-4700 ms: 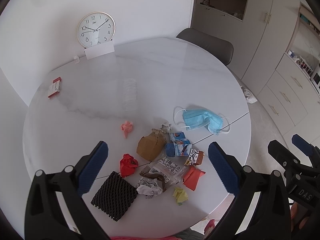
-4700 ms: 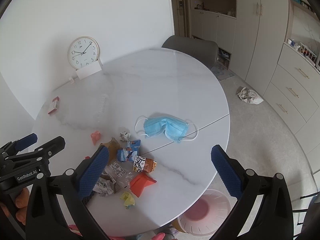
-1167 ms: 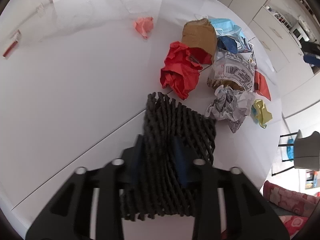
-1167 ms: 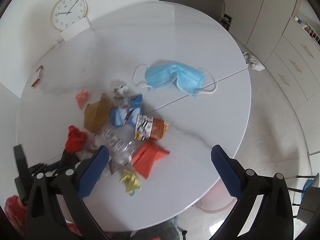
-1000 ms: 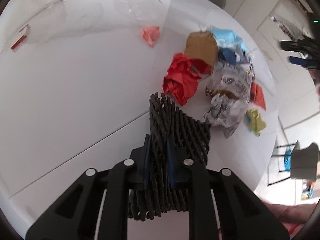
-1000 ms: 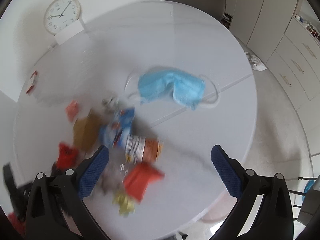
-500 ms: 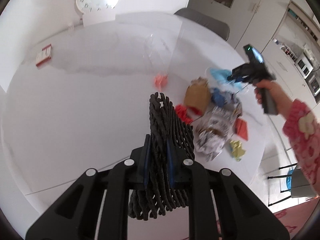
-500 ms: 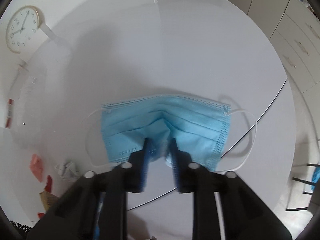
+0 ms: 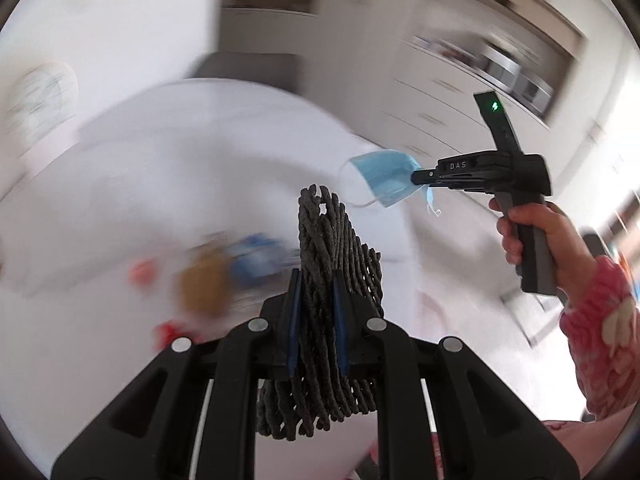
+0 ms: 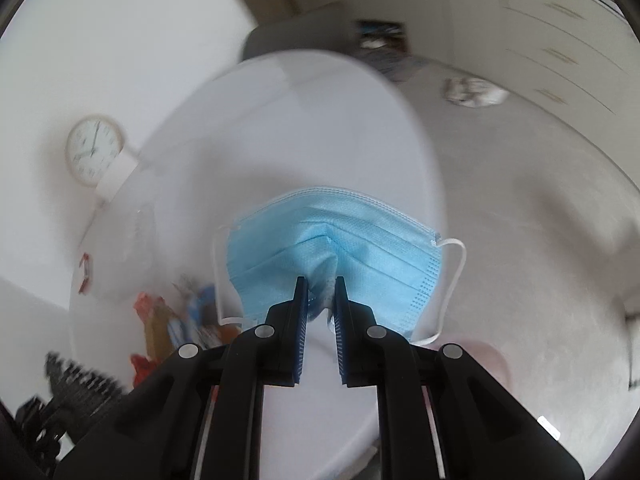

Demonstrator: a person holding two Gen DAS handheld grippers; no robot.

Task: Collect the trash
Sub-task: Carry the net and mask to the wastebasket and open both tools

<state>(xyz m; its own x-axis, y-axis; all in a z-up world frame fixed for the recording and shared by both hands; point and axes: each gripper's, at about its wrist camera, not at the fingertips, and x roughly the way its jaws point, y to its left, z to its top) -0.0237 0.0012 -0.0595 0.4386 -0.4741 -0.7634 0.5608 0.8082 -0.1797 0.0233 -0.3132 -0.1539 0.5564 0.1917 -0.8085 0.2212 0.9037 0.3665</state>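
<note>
Behind round white table (image 10: 304, 128), cabinets (image 9: 472, 92).

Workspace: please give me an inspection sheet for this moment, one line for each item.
Surface: round white table, blurred.
Job's things: black mesh and blue mask, each held up off the table.
Clutter: pile of scraps on the table; crumpled paper on the floor.
Grippers: left gripper shut on the mesh; right gripper shut on the mask.
Cables: nothing seen.
Surroundings: clock against the wall, grey chair behind the table, cabinets, pink bin partly seen beside the table.
</note>
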